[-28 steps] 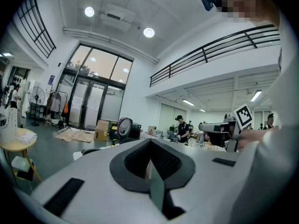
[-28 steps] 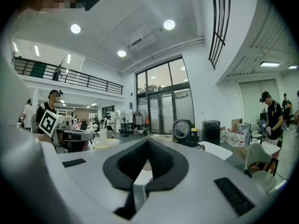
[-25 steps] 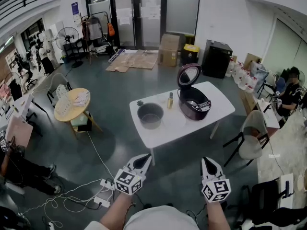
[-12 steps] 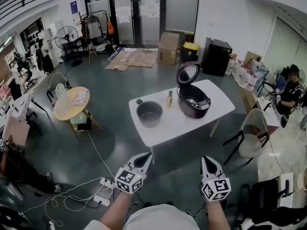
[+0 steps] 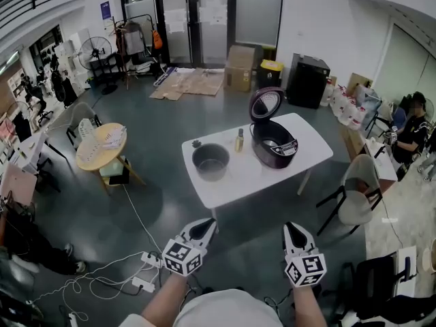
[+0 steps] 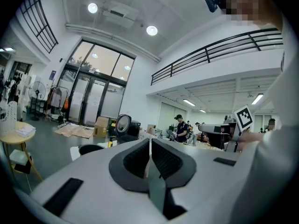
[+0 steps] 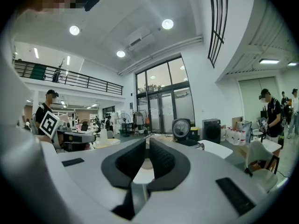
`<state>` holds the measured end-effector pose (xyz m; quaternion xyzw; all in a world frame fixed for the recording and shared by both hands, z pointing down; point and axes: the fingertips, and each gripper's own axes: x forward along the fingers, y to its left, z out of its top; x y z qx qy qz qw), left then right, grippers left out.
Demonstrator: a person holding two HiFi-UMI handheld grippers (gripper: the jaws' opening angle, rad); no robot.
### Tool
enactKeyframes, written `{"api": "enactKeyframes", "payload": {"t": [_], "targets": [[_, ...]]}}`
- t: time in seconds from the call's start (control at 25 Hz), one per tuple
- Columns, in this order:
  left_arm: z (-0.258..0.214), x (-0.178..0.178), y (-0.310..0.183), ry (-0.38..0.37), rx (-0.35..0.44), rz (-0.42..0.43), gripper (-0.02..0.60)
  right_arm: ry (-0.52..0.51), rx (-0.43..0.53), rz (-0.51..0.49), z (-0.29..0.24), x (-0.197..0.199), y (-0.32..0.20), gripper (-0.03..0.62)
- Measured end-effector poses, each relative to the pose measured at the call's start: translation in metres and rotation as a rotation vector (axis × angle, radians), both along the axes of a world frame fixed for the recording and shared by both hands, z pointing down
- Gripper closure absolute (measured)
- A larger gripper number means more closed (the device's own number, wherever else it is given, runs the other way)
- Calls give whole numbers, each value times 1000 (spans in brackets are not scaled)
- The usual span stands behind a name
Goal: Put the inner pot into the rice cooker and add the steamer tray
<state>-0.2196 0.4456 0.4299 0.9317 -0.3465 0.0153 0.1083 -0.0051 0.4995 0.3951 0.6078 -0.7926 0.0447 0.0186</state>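
Where scene is nearest, left gripper (image 5: 204, 225): jaws practically together, empty; right gripper (image 5: 291, 229): jaws just parting, narrow gap, empty. Farther off, table (image 5: 252, 179): inner pot (image 5: 210, 161) at left, open-lidded rice cooker (image 5: 274, 144) at right, apart.

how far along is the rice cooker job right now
Nothing looks done: the inner pot sits on the white table beside the open rice cooker, not in it. In hand: nothing. The left hand-held gripper is shut and empty; the right hand-held gripper has just been opening its jaws slightly, nothing between them, both short of the table. Left: pot into cooker, then the steamer tray, which I can't spot.
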Motion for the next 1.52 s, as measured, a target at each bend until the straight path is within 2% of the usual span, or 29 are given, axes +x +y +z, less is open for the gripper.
{"api": "enactKeyframes", "payload": {"t": [0.2, 0.52, 0.84, 1.16, 1.52], "targets": [[1, 2, 2, 2, -10, -16, 510, 3, 1, 1, -3, 6, 2, 531], [3, 15, -2, -2, -23, -26, 409, 6, -27, -1, 5, 26, -1, 443], [12, 30, -7, 2, -51, -65, 361, 4, -39, -17, 15, 52, -7, 416], [19, 43, -15, 25, -90, -80, 334, -12, -64, -22, 27, 73, -16, 398], [33, 58, -48, 11, -125, -55, 350, -43, -105, 3, 39, 88, -54, 405]]}}
